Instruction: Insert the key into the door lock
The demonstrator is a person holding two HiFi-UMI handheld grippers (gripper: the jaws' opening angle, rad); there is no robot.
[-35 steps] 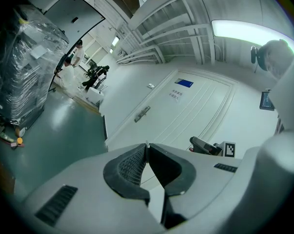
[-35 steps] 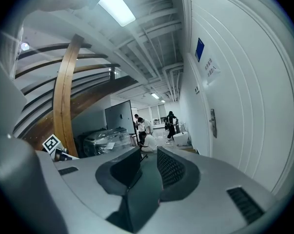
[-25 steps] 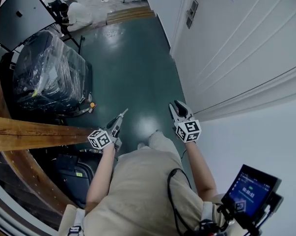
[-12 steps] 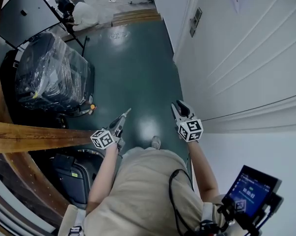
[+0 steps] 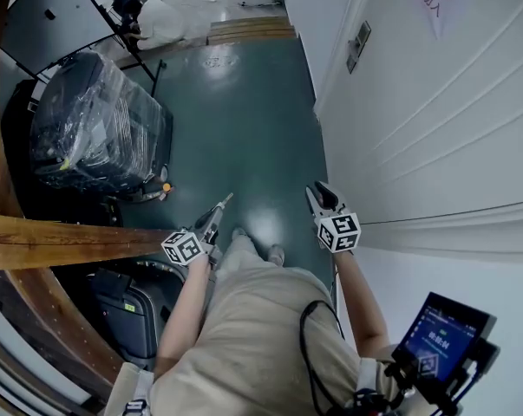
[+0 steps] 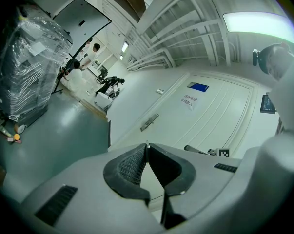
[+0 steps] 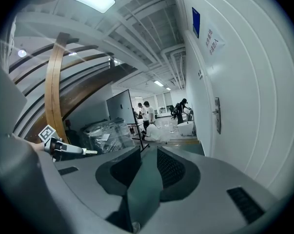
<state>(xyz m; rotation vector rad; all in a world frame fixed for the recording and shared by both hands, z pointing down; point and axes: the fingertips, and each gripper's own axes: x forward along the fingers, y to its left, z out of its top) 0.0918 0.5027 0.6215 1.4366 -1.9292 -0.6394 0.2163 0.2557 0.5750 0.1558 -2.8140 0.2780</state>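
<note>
My left gripper point(image 5: 216, 210) is shut on a small silver key point(image 5: 226, 198) that sticks out past its tips. In the left gripper view the jaws point(image 6: 147, 149) meet with the key's edge point(image 6: 147, 144) between them. That gripper and the key point(image 7: 90, 152) also show at the left of the right gripper view. My right gripper point(image 5: 321, 194) is open and holds nothing; its pads point(image 7: 172, 167) stand apart. The white door point(image 5: 434, 102) runs along the right. Its lock and handle plate point(image 5: 359, 38) is ahead of both grippers, seen as a lock plate point(image 6: 149, 122) and a lock plate point(image 7: 217, 115).
A plastic-wrapped load point(image 5: 96, 124) stands on the left of the green floor point(image 5: 244, 120). A curved wooden beam point(image 5: 53, 237) crosses at the left, with a dark case point(image 5: 127, 310) below it. People point(image 7: 146, 113) are at the corridor's far end. A small screen point(image 5: 439, 336) is at lower right.
The person has stepped forward along the corridor, and both grippers have travelled with them towards the lock plate. Neither gripper's jaws have changed.
</note>
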